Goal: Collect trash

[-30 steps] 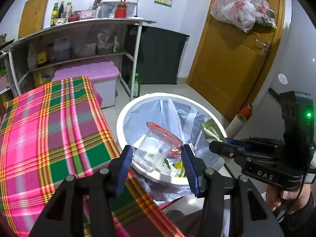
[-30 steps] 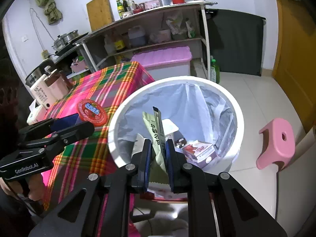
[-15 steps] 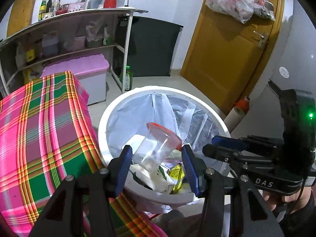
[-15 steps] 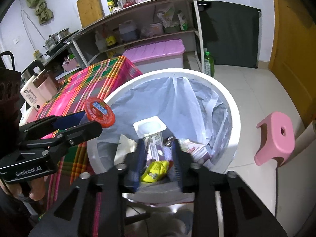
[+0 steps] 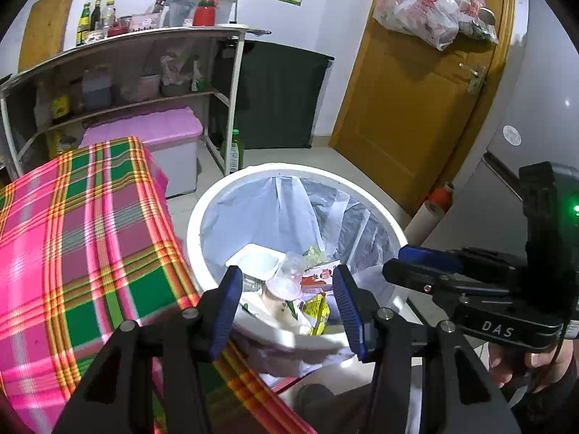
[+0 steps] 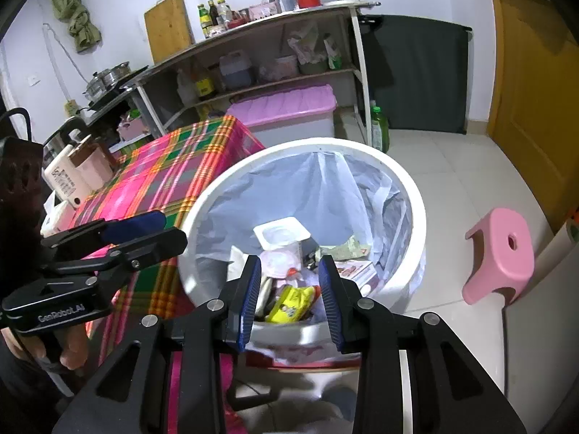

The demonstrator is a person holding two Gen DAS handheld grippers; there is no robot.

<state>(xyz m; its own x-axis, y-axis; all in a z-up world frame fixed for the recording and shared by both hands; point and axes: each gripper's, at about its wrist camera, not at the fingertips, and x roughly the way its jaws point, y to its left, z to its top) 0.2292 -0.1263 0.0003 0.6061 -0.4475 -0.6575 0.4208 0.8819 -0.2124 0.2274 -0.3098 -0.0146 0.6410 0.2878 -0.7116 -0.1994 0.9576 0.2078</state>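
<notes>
Kitchen clutter fills the back of both views, with shelves of bottles, a pink storage box on the floor and a brown door hung with plastic bags, while close in front stands a white bin [image 5: 289,181] lined with a pale bag, right beside a desk [image 5: 72,235] under a pink and green checked cloth. A second ago the left tool [image 5: 286,300] gripped a clear plastic cup with a red rim over the bin; now that cup [image 5: 286,278] lies on its side among the rubbish, below and just ahead of the blue pads, which stand wide apart with nothing between them. The right tool [image 6: 291,289] has made the same change: a second ago it was clamped on a thin wrapper, and now its pads are parted and empty, and the wrapper is somewhere in the heap beneath it, though I cannot say for sure which scrap it is. A white yogurt tub [image 6: 282,233], a yellow packet [image 6: 289,303] and a printed carton [image 6: 353,269] lie in the bin just ahead of the right tool. Both hands have therefore let go and both pieces of trash appear safely inside the liner, so this drop looks finished. From these views I would judge the next move to be back toward the desk for anything left; the near stretch of cloth shows no rubbish, but boxes sit at its far end
</notes>
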